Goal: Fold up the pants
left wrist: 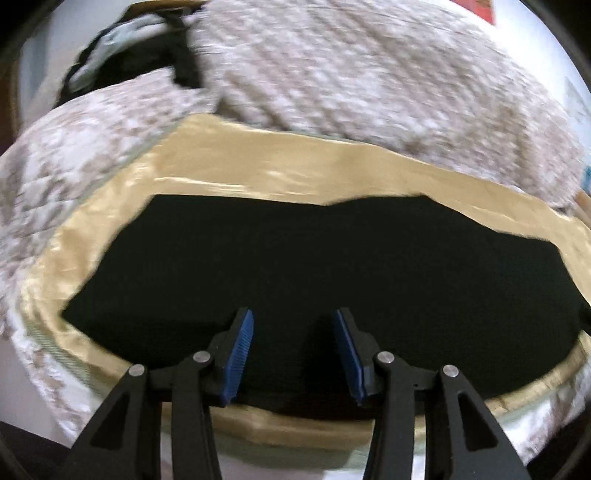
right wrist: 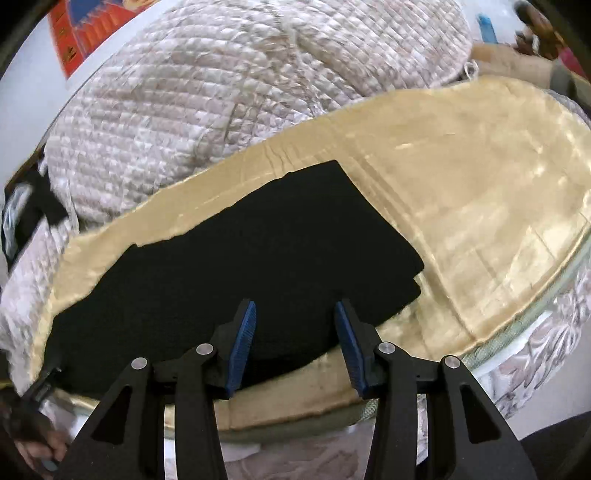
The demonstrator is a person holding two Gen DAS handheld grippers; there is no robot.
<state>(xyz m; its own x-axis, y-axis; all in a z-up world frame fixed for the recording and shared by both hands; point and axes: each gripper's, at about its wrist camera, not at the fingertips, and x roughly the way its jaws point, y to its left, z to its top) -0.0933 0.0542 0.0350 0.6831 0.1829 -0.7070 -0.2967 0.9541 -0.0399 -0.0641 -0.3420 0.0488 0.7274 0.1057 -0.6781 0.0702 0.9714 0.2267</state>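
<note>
The black pants [left wrist: 314, 273] lie flat as a long folded strip on a shiny gold sheet [left wrist: 258, 162]. In the right wrist view the pants [right wrist: 240, 266] run from lower left to a squared end at upper right. My left gripper [left wrist: 293, 321] is open and empty, just above the near edge of the pants. My right gripper [right wrist: 295, 314] is open and empty over the near edge of the pants, close to their right end. The left gripper also shows at the far left edge of the right wrist view [right wrist: 42, 387], at the pants' left end.
A pale quilted blanket [right wrist: 207, 99] is heaped behind the gold sheet [right wrist: 480, 177]. A black and grey garment [left wrist: 129, 55] lies at the back left. The bed edge [right wrist: 535, 343] curves around at the right. A red poster [right wrist: 85, 33] hangs on the wall.
</note>
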